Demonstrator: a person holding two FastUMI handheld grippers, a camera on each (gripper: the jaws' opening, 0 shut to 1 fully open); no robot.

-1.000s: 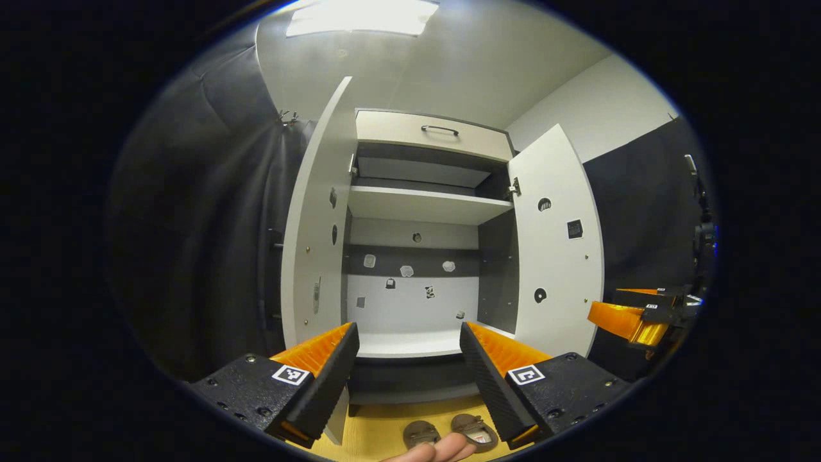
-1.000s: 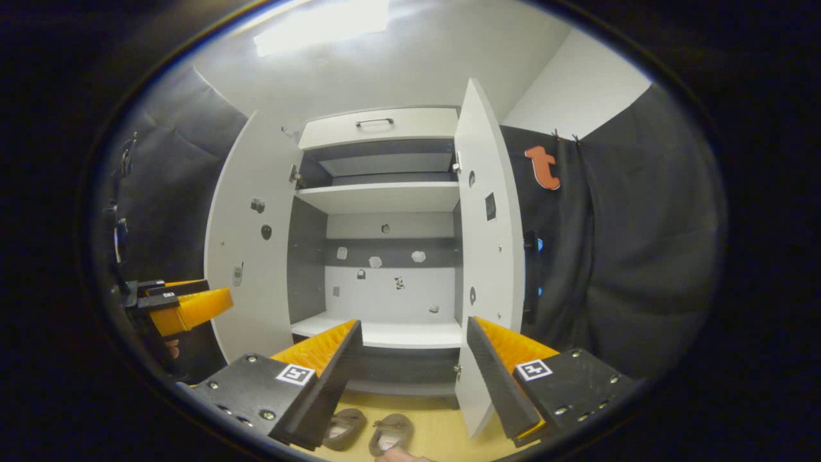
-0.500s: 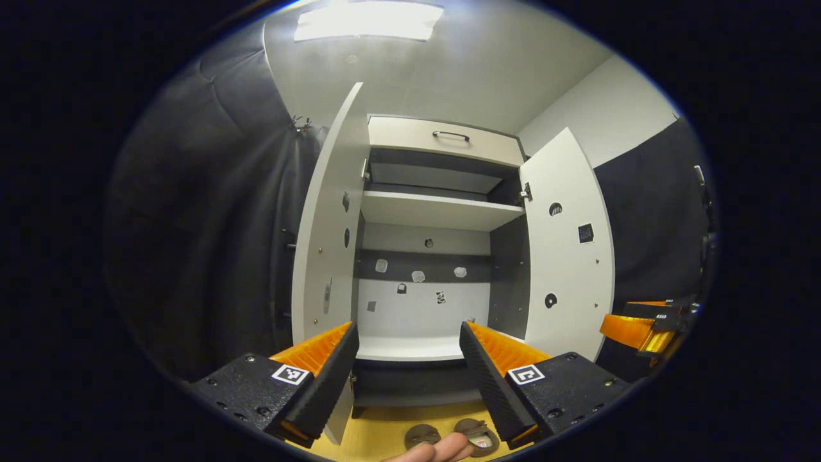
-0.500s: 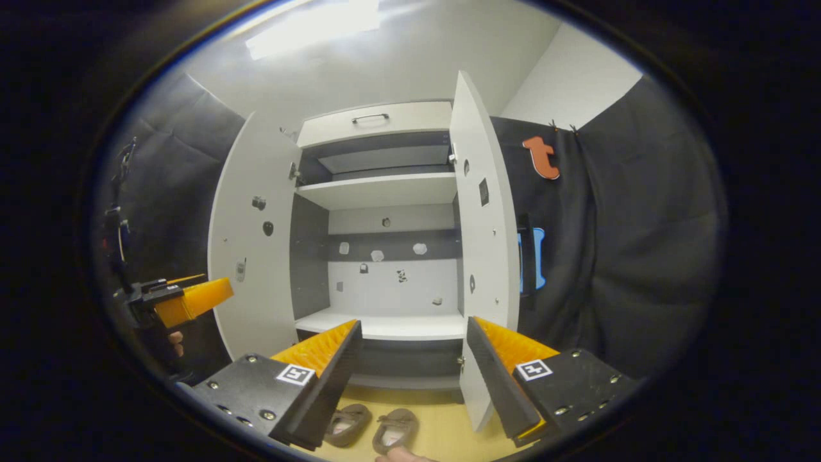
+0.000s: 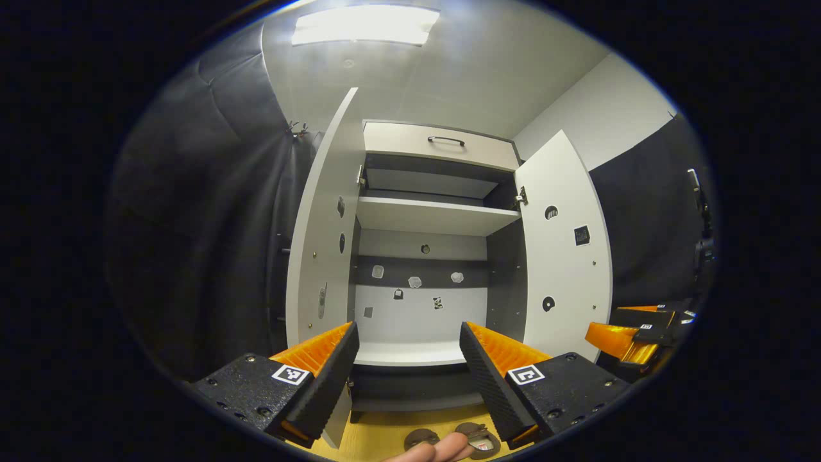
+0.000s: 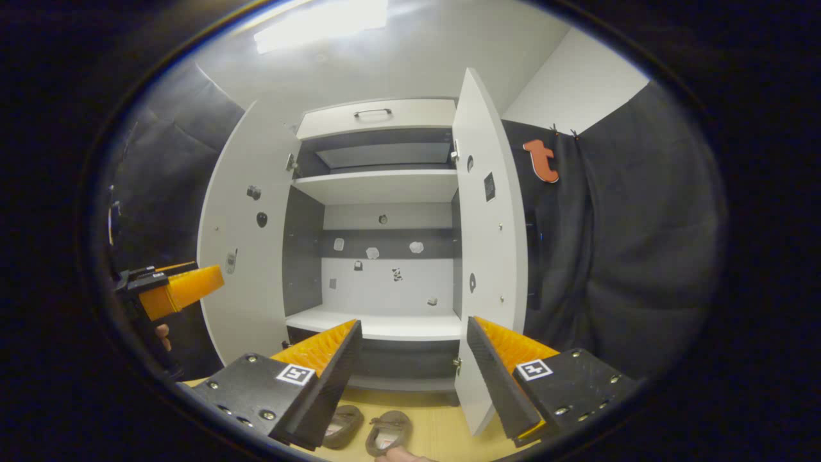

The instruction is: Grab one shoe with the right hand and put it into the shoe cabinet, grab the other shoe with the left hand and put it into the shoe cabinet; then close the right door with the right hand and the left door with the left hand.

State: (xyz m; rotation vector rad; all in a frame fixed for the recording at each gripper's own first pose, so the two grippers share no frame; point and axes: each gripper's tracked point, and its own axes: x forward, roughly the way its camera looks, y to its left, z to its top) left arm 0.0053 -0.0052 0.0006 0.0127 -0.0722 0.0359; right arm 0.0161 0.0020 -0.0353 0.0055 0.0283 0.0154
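Since half a second ago, little is seen to have changed: the shoe cabinet [image 5: 423,256] is shifted slightly in both views, and in the left gripper view the two shoes [image 5: 474,439] are seen lower, closer to the bottom edge, than before. From left to right in the left gripper view, the left door [image 5: 324,256] is seen swung open, the white lower shelf [image 5: 410,353] is seen bare, and the right door [image 5: 564,256] is also swung open. The left gripper [image 5: 406,378] is held wide open with nothing between its fingers and nothing touched; fingertips of a hand [image 5: 433,450] are seen at the bottom edge, in front of the shoes. At the far right the right gripper [image 5: 625,337] is seen beside the right door. In the right gripper view, the left gripper [image 6: 176,292] is seen at the far left, near the left door [image 6: 247,244]. The right gripper [image 6: 414,378] is likewise held wide open, empty and touching nothing. Both shoes [image 6: 365,430] are seen lying side by side on the yellow floor [image 6: 436,433] in front of the cabinet, below the gripper fingers, and the right door [image 6: 490,250] is seen edge-on, open.
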